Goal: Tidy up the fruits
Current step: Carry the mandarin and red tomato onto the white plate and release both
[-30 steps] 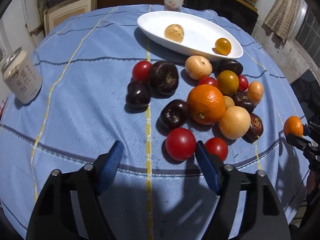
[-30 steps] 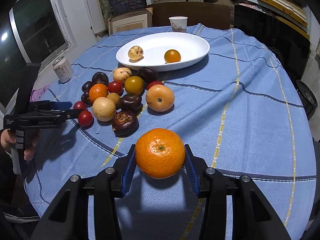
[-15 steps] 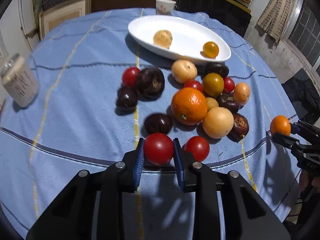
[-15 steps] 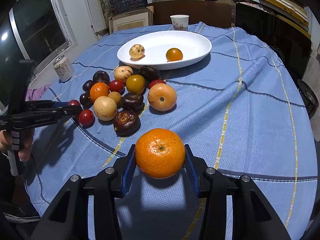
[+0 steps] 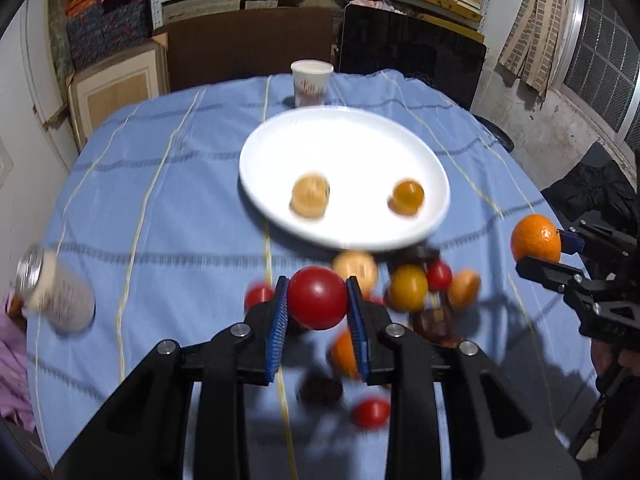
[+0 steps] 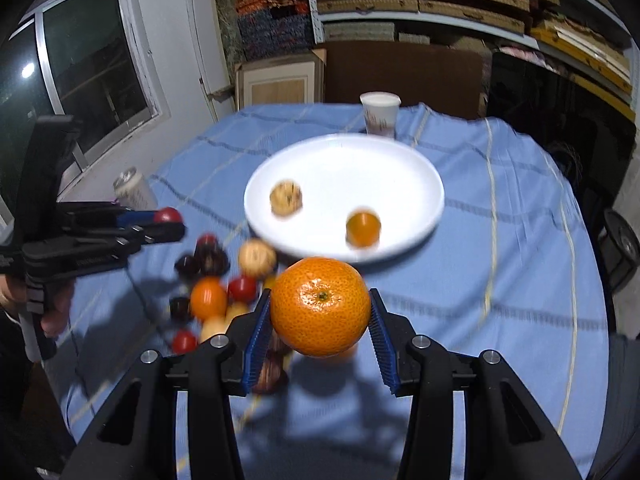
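**Red tomato and orange both held off the cloth**

Blue-padded left gripper (image 5: 317, 298) angles downward, clamped on a red tomato (image 5: 317, 297) at frame centre. The right gripper (image 6: 320, 308), likewise tilted, squeezes an orange (image 6: 320, 306) below the white plate (image 6: 416, 172).

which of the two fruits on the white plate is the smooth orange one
The small round orange fruit on the right side of the white plate. The other, the pale tan fruit to its left, is speckled.
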A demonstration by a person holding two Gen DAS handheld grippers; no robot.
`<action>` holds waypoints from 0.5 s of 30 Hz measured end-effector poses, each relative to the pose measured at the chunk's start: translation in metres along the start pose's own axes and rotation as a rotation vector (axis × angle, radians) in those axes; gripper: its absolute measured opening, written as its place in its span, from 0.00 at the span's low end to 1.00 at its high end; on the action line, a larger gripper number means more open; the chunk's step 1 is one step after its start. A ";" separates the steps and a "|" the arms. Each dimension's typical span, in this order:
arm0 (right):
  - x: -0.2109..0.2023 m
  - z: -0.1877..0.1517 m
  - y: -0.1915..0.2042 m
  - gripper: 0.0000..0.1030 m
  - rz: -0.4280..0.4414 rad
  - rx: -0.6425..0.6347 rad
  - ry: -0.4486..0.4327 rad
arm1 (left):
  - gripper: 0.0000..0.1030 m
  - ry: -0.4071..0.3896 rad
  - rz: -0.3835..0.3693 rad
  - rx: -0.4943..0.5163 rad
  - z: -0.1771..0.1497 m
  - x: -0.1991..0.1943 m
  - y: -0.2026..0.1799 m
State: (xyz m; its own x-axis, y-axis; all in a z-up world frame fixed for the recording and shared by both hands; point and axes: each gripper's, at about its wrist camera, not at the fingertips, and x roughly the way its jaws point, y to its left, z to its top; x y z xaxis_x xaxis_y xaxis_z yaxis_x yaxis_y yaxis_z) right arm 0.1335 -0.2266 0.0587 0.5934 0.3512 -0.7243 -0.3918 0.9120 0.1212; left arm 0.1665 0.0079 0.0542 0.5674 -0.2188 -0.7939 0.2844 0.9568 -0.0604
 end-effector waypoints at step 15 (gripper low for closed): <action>0.122 0.057 -0.002 0.46 0.039 -0.052 0.125 | 0.27 0.072 0.006 -0.100 0.082 0.111 0.032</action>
State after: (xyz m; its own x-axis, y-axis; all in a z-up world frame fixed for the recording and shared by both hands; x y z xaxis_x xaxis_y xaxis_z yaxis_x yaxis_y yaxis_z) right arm 0.2469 -0.1729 0.0085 0.4860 0.3539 -0.7991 -0.4508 0.8849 0.1177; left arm 0.3017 -0.0013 0.0135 0.5107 -0.2025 -0.8356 0.2008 0.9731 -0.1131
